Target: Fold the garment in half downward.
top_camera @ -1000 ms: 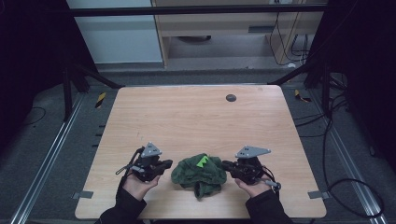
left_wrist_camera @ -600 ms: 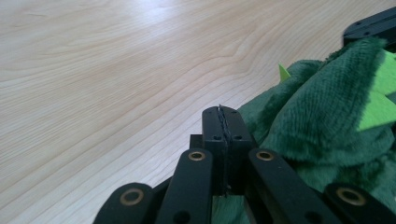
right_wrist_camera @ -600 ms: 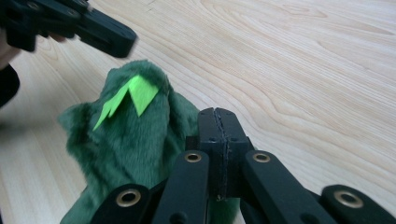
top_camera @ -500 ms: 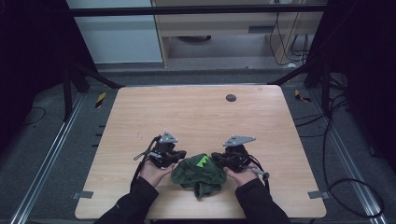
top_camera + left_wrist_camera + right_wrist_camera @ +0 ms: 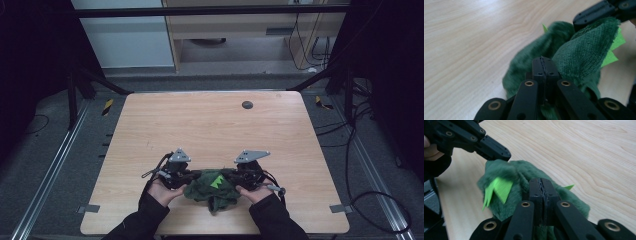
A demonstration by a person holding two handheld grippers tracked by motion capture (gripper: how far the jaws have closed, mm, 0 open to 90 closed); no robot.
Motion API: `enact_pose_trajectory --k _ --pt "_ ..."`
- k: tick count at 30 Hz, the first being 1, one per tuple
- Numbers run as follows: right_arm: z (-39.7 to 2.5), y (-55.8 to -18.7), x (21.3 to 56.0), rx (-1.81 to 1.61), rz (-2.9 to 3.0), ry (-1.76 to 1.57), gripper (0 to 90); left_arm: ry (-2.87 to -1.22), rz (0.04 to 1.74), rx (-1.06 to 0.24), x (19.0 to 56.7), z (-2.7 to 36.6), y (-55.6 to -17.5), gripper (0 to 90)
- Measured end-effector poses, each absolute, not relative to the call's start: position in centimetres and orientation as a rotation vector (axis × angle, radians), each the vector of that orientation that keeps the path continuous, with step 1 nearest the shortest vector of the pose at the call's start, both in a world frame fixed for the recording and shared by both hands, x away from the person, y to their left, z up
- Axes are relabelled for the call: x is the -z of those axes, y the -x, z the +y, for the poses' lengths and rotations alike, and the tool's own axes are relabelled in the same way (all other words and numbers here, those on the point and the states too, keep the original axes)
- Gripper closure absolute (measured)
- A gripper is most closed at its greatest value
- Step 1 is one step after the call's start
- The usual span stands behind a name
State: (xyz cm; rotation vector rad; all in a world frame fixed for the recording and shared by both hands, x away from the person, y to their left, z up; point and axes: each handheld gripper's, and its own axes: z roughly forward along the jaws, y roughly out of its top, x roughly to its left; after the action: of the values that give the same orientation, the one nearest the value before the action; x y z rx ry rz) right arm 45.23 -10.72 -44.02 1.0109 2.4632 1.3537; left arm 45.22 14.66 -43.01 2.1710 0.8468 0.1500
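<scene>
Green plush cloth (image 5: 211, 186) sits bunched at lower centre of the high view, near the table's (image 5: 210, 125) front edge, w/ a bright green tag (image 5: 217, 181) on top. Left gripper (image 5: 186, 177) is at its left side, right gripper (image 5: 234, 177) at its right, both touching the fabric. In the left gripper view the jaws are pressed together at lower centre, cloth (image 5: 574, 57) bunched around them; can't tell if any fabric is pinched. Same in the right gripper view: jaws closed tight, cloth (image 5: 519, 175) beneath, grip unclear.

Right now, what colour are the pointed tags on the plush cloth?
Bright lime green tags, clearest in the right gripper view.
</scene>
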Motion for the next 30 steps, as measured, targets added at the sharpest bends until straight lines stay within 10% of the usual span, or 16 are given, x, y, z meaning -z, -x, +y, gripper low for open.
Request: enact_pose_trajectory --k 30 --pt "-12.0 -41.2 46.6 -1.300 2.585 -1.024 84.5 -2.303 0.783 -0.056 46.2 14.0 -41.2 89.6"
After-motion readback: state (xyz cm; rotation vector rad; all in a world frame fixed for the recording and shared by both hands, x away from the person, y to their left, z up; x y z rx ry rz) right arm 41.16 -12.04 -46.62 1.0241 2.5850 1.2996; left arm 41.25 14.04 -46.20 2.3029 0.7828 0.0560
